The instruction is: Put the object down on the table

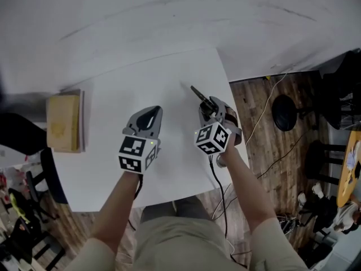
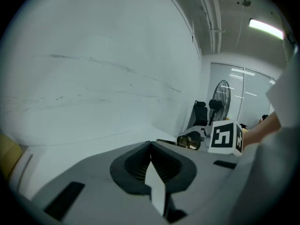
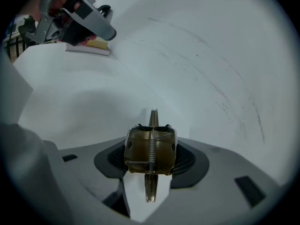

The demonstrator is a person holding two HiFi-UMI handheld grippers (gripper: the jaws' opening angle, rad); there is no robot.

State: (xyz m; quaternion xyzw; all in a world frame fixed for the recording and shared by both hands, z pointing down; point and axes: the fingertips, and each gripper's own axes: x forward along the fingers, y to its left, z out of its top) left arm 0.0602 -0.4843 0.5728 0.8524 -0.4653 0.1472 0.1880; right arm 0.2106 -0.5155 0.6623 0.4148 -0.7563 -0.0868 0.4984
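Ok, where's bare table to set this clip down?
Bare white table lies ahead of the left tongs and between them and the right tongs, shut on the clip. Only the yellow block crowds the left edge.

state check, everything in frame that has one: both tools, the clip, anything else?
left tool: shut, empty.
right tool: shut on the metal clip.
metal clip: gripped at its sprung body, prongs pointing forward over the table; not released.
yellow block: lying flat near the table's left edge, apart from both tools.
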